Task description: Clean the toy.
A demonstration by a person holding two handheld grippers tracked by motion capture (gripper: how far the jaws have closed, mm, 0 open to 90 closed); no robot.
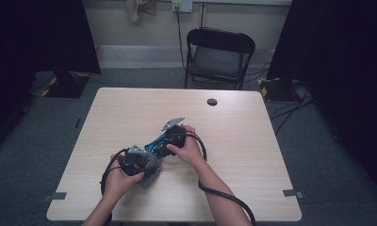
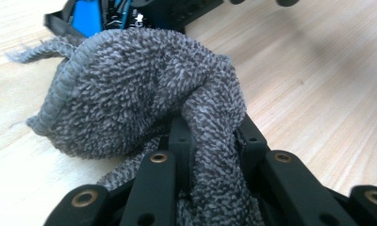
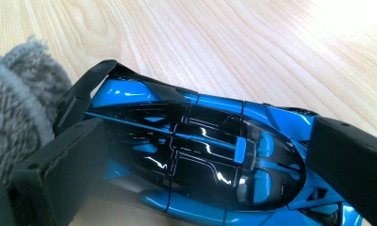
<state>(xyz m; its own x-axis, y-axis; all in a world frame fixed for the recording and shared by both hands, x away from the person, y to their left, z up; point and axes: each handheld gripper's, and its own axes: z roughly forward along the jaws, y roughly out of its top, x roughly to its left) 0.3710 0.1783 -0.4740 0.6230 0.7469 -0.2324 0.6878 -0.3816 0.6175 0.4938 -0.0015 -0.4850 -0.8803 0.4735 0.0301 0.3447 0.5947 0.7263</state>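
Towel [image 1: 146, 165], grey terry, bunched and pinched in left gripper [image 1: 138, 162] at table [image 1: 252, 155] centre-front. Just right, blue-black toy sports car [image 1: 159, 145], long axis diagonal, rear wing touching towel, sides clamped by right gripper [image 1: 170, 139].

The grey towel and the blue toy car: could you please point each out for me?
grey towel [image 2: 144, 89], left gripper view, on its bunched top.
blue toy car [image 3: 196, 146], right gripper view, on its black roof.

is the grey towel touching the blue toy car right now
Touching. In the right gripper view, the grey towel presses against the black rear wing of the blue toy car, with no gap between them.
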